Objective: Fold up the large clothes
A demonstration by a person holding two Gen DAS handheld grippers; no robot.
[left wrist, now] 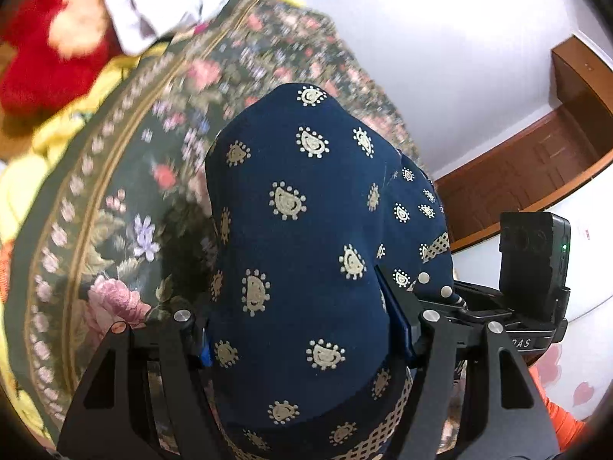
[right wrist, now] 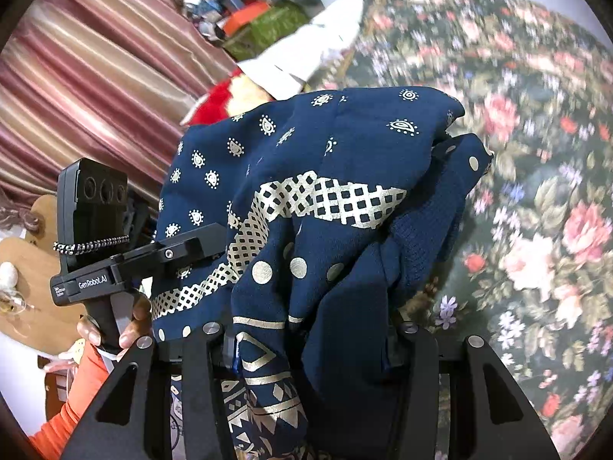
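Left gripper (left wrist: 306,329) and right gripper (right wrist: 310,341) each partly open, clamped on bunched navy printed garment (left wrist: 306,211) above floral bedspread (left wrist: 115,191).

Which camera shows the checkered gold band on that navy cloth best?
The right wrist view: the checkered gold band runs broadly across the navy cloth there. The left wrist view catches only short bits of it at the cloth's right edge and bottom hem.

Navy garment (left wrist: 302,237) fills the gap of left gripper (left wrist: 306,341); fingertips buried under cloth, pad contact not visible. Same w/ right gripper (right wrist: 312,349): tips hidden in bunched folds. Garment's lower part cut off by bottom edge in both views. Floral bedspread (right wrist: 536,191) smeared w/ motion blur. Red plush (left wrist: 49,46) blurred, partly under white cloth (left wrist: 161,4). Clutter (right wrist: 245,11) by wall too blurred to ID.
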